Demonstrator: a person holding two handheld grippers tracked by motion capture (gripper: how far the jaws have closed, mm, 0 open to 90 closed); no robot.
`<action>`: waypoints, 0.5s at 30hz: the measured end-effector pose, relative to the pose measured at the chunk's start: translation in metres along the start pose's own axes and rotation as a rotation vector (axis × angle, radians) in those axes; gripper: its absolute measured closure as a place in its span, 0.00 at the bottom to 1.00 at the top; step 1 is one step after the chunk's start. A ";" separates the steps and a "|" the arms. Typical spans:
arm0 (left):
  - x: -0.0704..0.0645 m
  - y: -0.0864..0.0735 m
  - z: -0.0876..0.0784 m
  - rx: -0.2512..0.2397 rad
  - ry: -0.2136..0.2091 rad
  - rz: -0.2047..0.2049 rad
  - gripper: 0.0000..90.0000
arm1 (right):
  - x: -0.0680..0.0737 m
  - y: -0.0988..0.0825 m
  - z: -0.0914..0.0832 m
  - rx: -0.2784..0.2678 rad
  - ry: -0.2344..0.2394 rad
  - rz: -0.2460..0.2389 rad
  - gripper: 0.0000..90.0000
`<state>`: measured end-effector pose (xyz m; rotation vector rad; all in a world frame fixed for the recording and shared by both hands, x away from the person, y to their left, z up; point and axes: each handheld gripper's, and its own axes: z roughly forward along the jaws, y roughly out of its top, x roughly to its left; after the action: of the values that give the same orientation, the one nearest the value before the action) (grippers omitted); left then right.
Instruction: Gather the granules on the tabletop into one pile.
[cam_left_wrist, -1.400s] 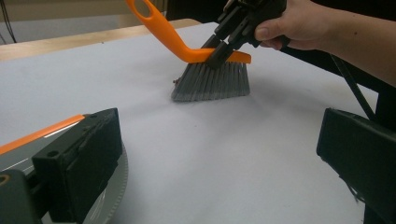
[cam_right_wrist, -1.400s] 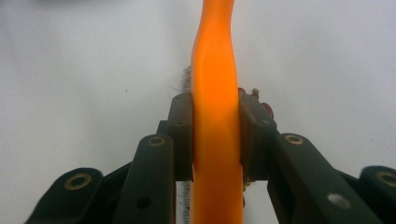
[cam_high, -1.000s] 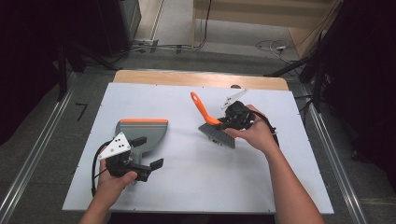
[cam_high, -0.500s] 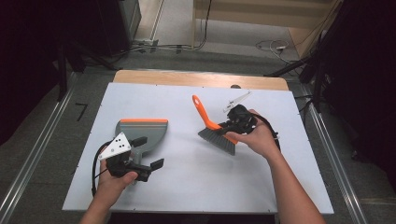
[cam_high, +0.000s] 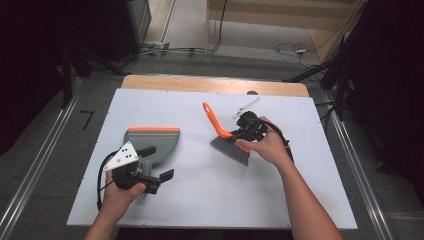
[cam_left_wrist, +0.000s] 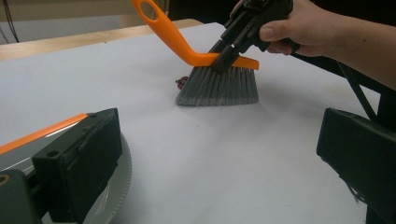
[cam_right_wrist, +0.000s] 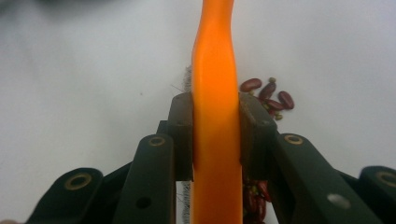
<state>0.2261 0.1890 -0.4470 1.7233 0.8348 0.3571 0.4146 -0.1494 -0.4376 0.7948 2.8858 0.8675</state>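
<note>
No brand, label or other writing can be read on anything here. The one container-like thing is the grey dustpan (cam_high: 151, 144) with an orange front edge, lying flat on the white surface (cam_high: 200, 200) at the left; the part of its tray that shows in the high view looks bare.

The right gripper (cam_high: 239, 136) has its jaws clamped on the orange back of the hand brush (cam_high: 227, 139), one pad pressed against each side of the plastic, as the right gripper view shows close up. The brush stands near the middle of the surface, to the right of the dustpan and well apart from it, with its grey bristles (cam_left_wrist: 218, 87) down on the white top and its looped orange handle (cam_high: 212, 117) slanting up and away from the person.

A small heap of dark red beans (cam_right_wrist: 267, 93) lies on the surface just beside the bristles; in the left gripper view a few peek out at the bristles' far left corner.

The left gripper (cam_high: 150, 165) sits at the near edge of the dustpan with its jaws apart, one jaw over the pan's rim and the other over bare surface, gripping nothing.
</note>
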 end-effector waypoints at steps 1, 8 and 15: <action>0.000 0.000 0.000 0.000 0.000 0.000 0.01 | -0.001 0.000 0.000 -0.002 -0.008 0.002 0.76; -0.001 0.000 0.000 -0.001 0.001 0.001 0.01 | -0.003 0.000 -0.004 -0.023 -0.016 0.020 0.76; 0.000 -0.001 -0.001 -0.005 0.006 -0.003 0.00 | 0.002 -0.003 -0.022 -0.071 -0.002 0.044 0.76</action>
<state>0.2250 0.1894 -0.4473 1.7175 0.8398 0.3619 0.4080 -0.1620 -0.4202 0.8548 2.8284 0.9667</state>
